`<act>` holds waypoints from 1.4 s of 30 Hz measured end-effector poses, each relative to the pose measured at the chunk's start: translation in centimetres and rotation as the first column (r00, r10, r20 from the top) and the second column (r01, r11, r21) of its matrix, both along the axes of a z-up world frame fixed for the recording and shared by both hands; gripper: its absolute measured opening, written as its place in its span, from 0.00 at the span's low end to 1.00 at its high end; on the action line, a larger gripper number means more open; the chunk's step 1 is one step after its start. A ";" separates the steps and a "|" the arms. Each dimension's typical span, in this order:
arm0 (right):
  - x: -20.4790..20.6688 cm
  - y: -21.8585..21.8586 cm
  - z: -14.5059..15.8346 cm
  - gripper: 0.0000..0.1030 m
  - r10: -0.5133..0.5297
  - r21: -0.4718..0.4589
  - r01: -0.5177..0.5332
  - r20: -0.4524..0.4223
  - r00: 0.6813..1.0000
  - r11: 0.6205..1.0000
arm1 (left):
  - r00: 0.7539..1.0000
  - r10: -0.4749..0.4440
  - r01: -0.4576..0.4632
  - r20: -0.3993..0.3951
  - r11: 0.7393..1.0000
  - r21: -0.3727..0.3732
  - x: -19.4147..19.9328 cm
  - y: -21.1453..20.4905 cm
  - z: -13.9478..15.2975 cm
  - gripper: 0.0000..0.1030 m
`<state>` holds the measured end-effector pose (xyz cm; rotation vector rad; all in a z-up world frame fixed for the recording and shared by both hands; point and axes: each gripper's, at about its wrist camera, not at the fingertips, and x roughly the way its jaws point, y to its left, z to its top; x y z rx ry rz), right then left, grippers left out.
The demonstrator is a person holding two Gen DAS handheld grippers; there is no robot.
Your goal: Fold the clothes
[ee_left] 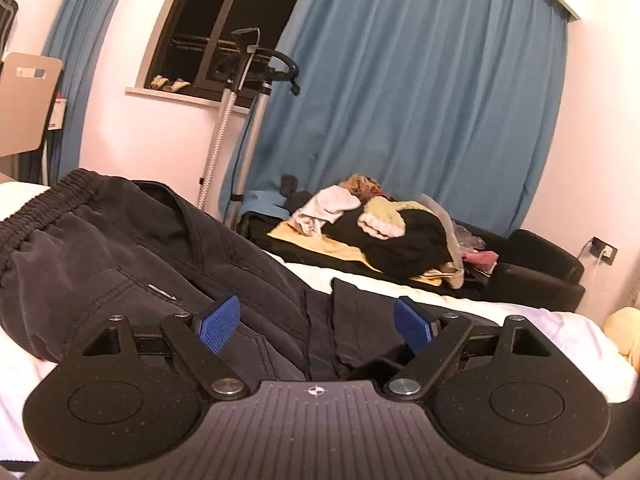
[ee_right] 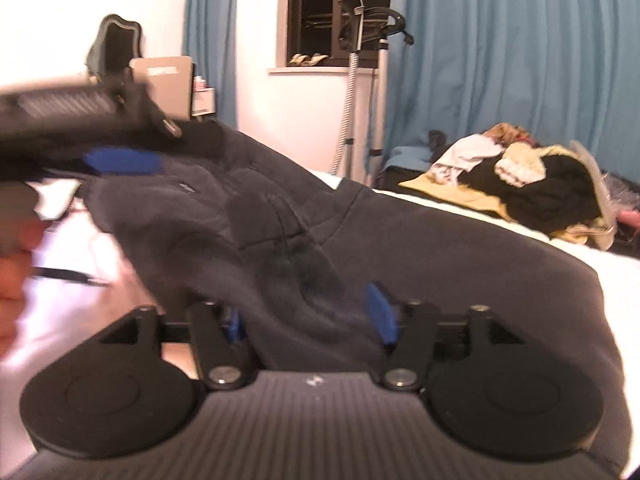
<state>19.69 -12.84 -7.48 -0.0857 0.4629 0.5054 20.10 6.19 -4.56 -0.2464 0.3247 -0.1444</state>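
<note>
Both hand-held grippers (ee_left: 316, 324) (ee_right: 310, 316) gape, angled down over trousers (ee_left: 140, 256).

Blue curtains (ee_left: 420, 100) hang beside a dark window (ee_left: 224, 32); a garment steamer (ee_left: 244, 80) stands near a black sofa (ee_left: 540, 276).

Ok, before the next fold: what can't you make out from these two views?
- Near hem of the dark trousers: left wrist view, hidden under the left gripper.
- Right gripper contact with cloth: right wrist view, blurred.
- Hand: right wrist view, cut off at the left edge, blurred.
</note>
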 end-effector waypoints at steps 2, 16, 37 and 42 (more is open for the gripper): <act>-1.6 -1.7 1.4 0.70 0.004 0.039 -0.002 -0.042 0.999 0.999 | 1.000 -0.015 0.015 -0.005 1.000 -0.005 -0.2 -0.3 -0.1 0.84; 0.4 -10.0 -2.3 0.81 -0.361 0.144 0.365 -0.056 0.931 0.920 | 0.991 -0.084 0.099 -0.107 0.983 0.152 0.0 -5.6 -2.7 0.72; 0.0 -11.0 -0.8 0.93 -0.423 0.312 0.441 -0.127 0.897 0.842 | 0.979 -0.118 0.141 -0.168 0.981 0.133 0.5 -5.8 -4.7 0.62; 0.2 -13.3 -0.9 0.94 -0.495 0.326 0.516 -0.151 0.856 0.792 | 0.982 -0.085 0.115 -0.170 0.978 0.174 0.8 -6.4 -5.5 0.43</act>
